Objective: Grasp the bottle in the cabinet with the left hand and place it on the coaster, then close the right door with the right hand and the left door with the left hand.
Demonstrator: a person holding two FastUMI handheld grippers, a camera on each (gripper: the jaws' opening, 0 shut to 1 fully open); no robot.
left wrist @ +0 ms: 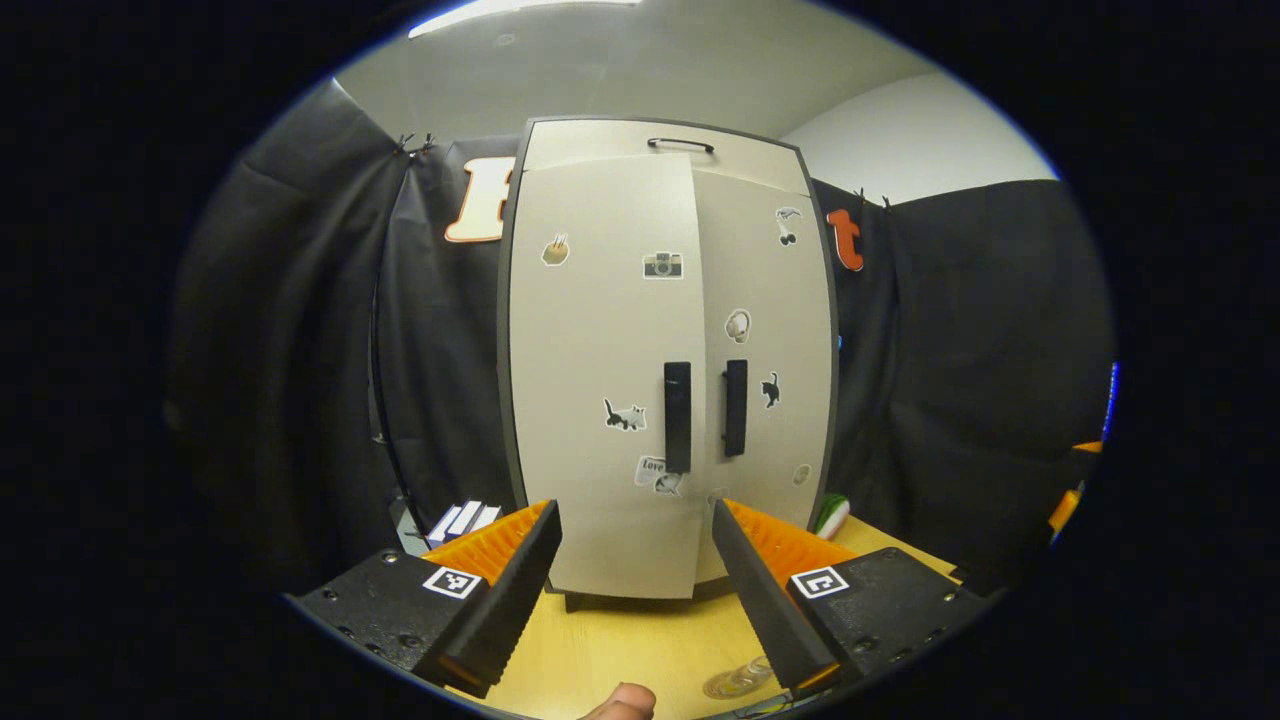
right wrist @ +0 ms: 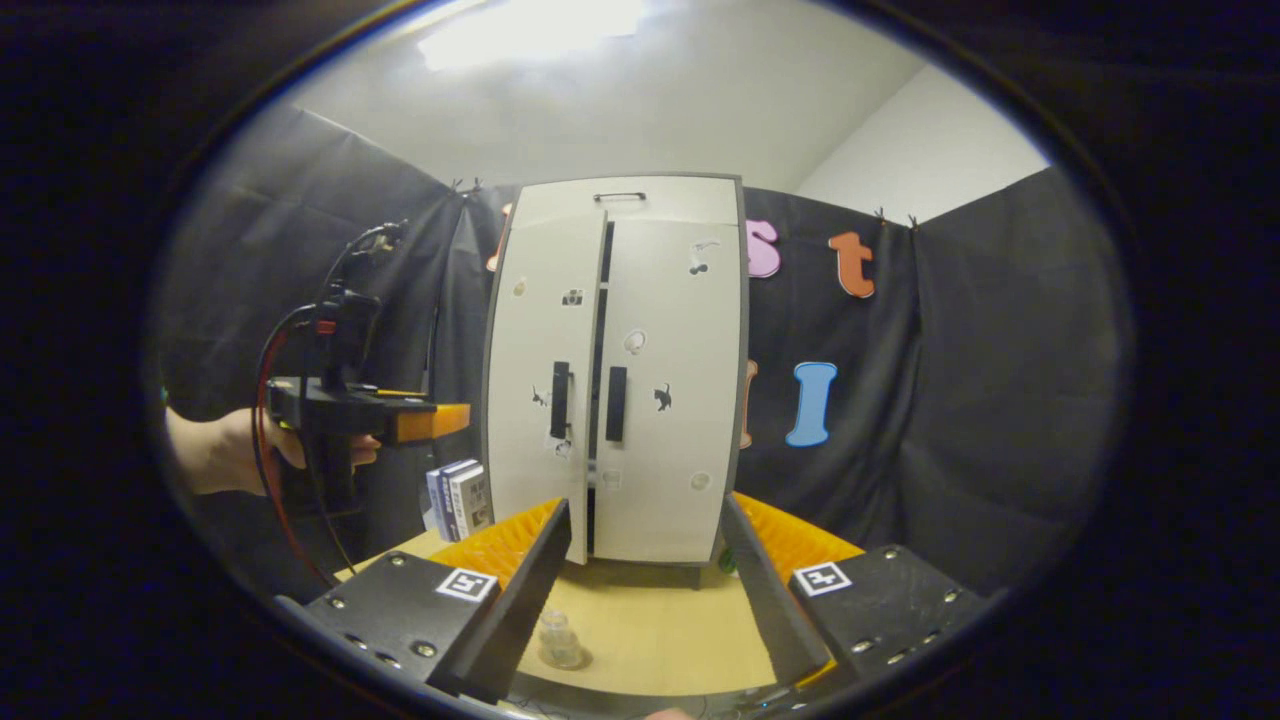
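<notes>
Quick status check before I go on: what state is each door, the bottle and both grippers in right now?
Right door: closed flush.
Left door: not quite shut, its free edge standing out in front of the right door with a dark gap between.
Bottle: upright on the table, out of the cabinet, free of both grippers.
Left gripper: jaws open, empty, facing the doors.
Right gripper: jaws open, empty.

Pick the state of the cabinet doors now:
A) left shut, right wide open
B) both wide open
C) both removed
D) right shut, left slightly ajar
D: in the right gripper view the right door sits flush while the left door stands a little out from the cabinet, leaving a dark gap.
</notes>
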